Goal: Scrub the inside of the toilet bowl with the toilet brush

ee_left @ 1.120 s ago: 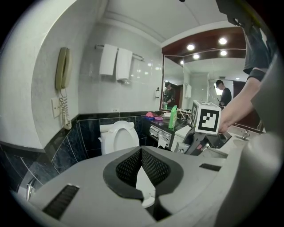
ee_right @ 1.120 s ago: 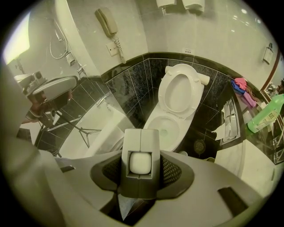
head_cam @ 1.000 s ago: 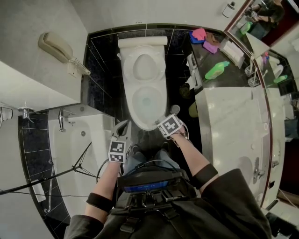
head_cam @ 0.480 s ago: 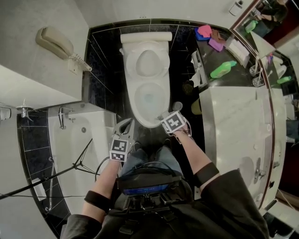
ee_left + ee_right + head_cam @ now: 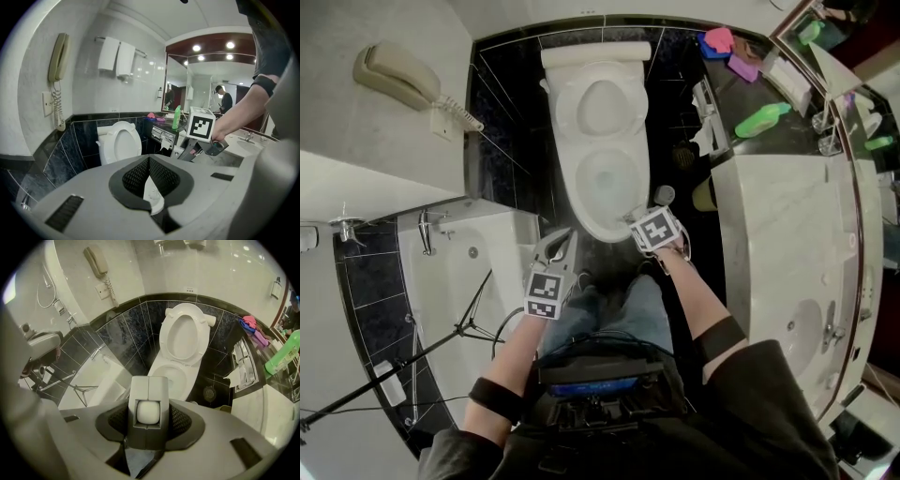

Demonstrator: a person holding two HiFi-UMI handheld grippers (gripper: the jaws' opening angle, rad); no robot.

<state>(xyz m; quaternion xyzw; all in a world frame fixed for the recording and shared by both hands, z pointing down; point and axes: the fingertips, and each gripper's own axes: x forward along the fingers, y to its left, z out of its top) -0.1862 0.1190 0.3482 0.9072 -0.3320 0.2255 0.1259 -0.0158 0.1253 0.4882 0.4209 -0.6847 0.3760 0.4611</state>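
- Right claw [image 5: 149, 401]: part-way open and closed on the toilet brush [image 5: 148, 411]. Both pads lie flat against the sides of its grey handle, and the white-capped end faces back toward me.
- Position: I point this claw steeply down at the front right edge of the toilet bowl [image 5: 572, 192], whose lid stands raised. The bristle end lies behind the handle and cannot be seen, so I cannot tell whether it touches the bowl.
- Left claw [image 5: 149, 160]: tips together with nothing gripped, held off the front left edge of the bowl and apart from it.
- Handling (judged): the shaft looks like light, rigid plastic. Its square section gives my pads flat faces, so it should not roll. It is smooth and possibly wet, so it may slide lengthwise.
- Hold (judged): scrubbing force will lever against a grip at the very end. A hold farther down the shaft would give firmer control.
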